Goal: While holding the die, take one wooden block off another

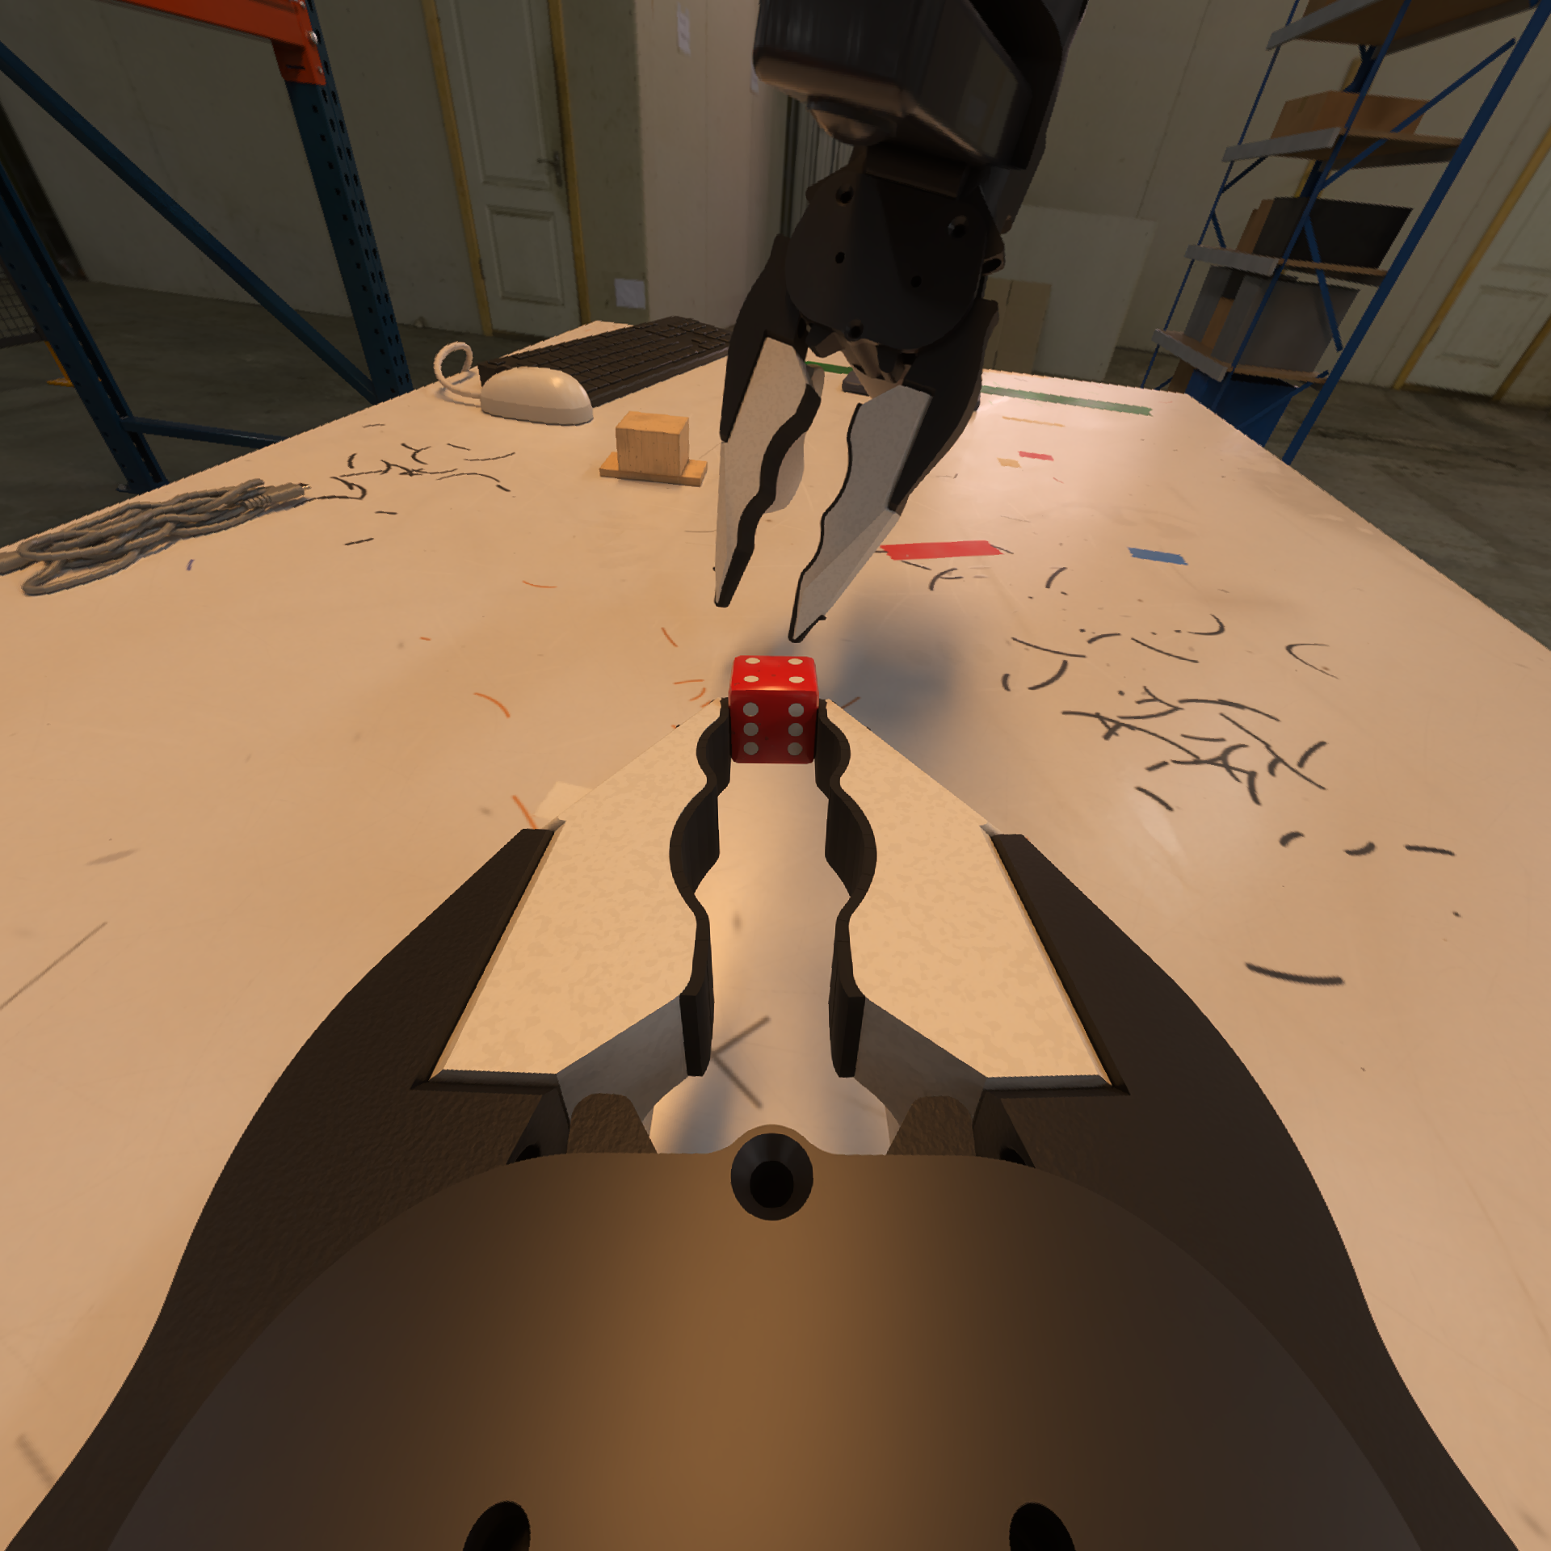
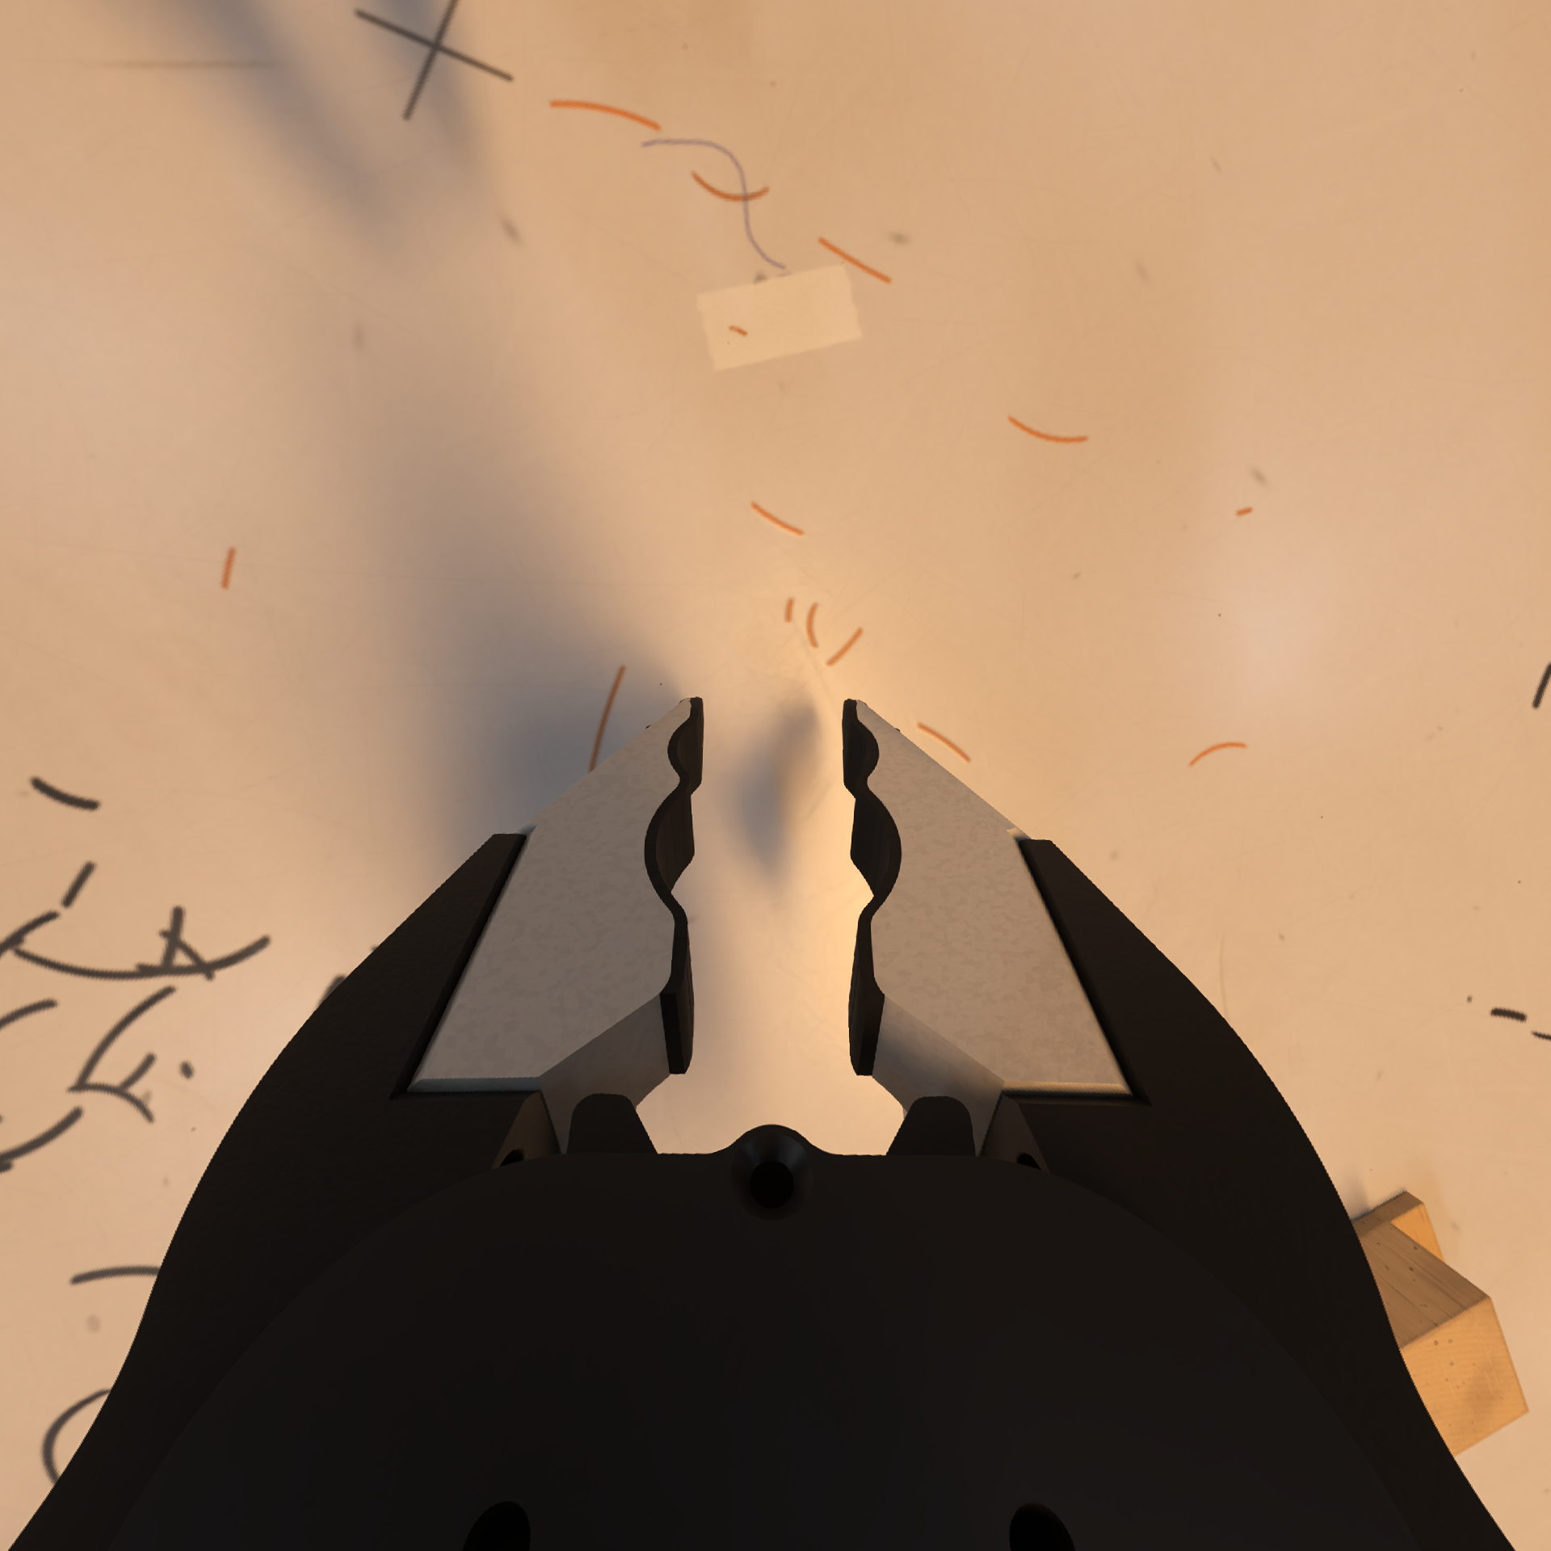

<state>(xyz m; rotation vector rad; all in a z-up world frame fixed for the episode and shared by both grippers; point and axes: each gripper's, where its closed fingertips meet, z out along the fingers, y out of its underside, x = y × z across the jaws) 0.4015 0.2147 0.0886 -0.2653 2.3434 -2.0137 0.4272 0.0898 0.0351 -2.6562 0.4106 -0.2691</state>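
A red die (image 1: 773, 709) with white pips sits between the fingertips of my left gripper (image 1: 773, 720), which is shut on it just above the table. A wooden cube (image 1: 652, 445) rests on a thin flat wooden block (image 1: 653, 472) at the far middle-left of the table. My right gripper (image 1: 765, 617) hangs point-down just beyond the die, open and empty. In the right wrist view my right gripper (image 2: 773, 709) looks straight down at bare table, and the wooden cube (image 2: 1443, 1334) shows at the lower right edge, behind its body.
A white mouse (image 1: 537, 396) and a black keyboard (image 1: 617, 357) lie at the far edge behind the blocks. A coiled grey cable (image 1: 126, 530) lies at the left. Coloured tape strips (image 1: 940, 550) and pen marks dot the beige table (image 1: 1175, 965). Blue shelving stands on both sides.
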